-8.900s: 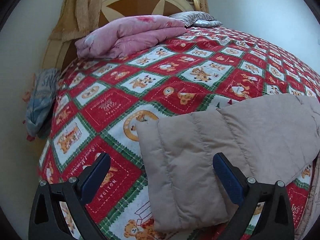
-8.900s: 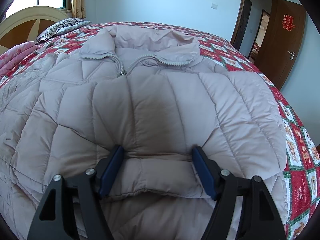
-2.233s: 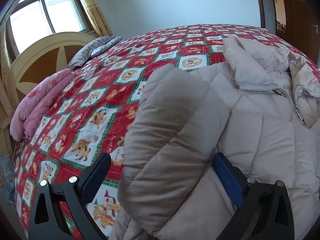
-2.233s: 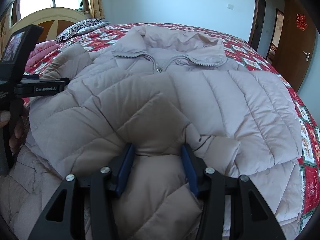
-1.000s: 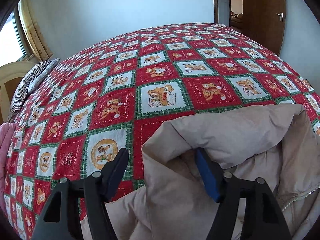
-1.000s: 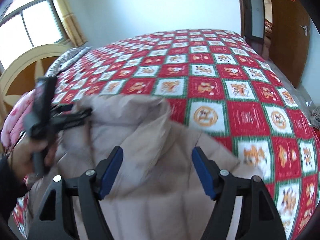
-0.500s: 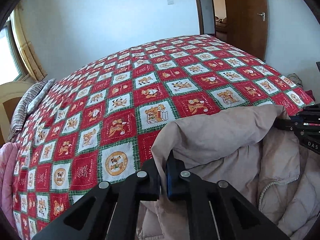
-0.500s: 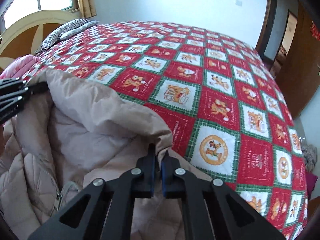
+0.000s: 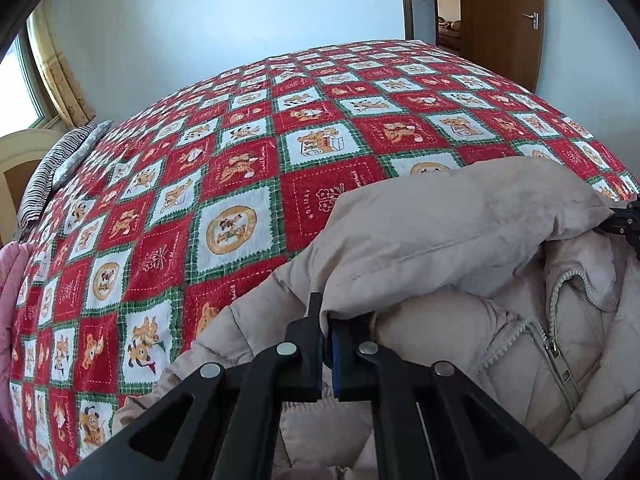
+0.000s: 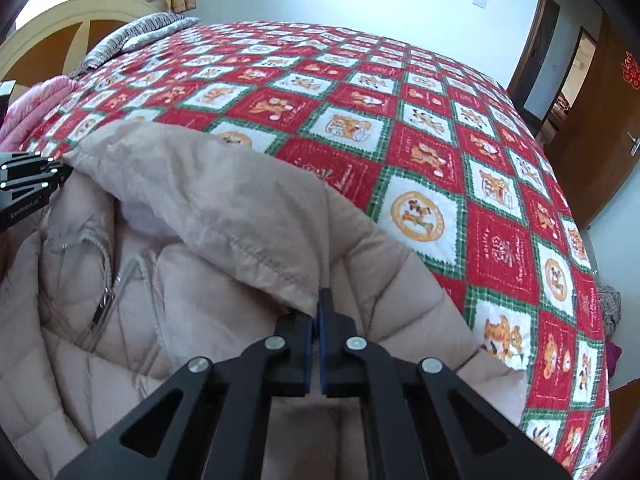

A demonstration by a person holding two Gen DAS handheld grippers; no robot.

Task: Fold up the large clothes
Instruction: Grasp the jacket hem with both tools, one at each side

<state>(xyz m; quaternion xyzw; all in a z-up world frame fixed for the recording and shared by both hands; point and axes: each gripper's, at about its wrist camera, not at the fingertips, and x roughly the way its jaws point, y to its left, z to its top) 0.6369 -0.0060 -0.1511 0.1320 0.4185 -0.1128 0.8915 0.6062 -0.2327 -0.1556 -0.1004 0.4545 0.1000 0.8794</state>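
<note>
A large beige quilted down jacket [image 9: 460, 240] lies on the bed, its zipper [image 9: 554, 344] facing up; it also shows in the right wrist view [image 10: 224, 208]. My left gripper [image 9: 326, 316] is shut on the left corner of the jacket's hood. My right gripper [image 10: 318, 304] is shut on the hood's right corner. The hood edge stretches between the two grippers and is lifted over the collar. The right gripper's tip shows at the right edge of the left wrist view [image 9: 624, 224]; the left gripper shows at the left edge of the right wrist view [image 10: 28, 184].
The bed is covered by a red, green and white patchwork bedspread [image 9: 248, 168]. A striped pillow [image 9: 56, 168] and wooden headboard [image 10: 52, 36] lie at the far left. A pink folded blanket [image 10: 36, 108] lies near the headboard. A brown door [image 9: 504, 16] stands beyond the bed.
Both grippers, open a second ago, closed on the hood corners half a second ago and still hold them. The hood has been drawn slightly nearer over the collar.
</note>
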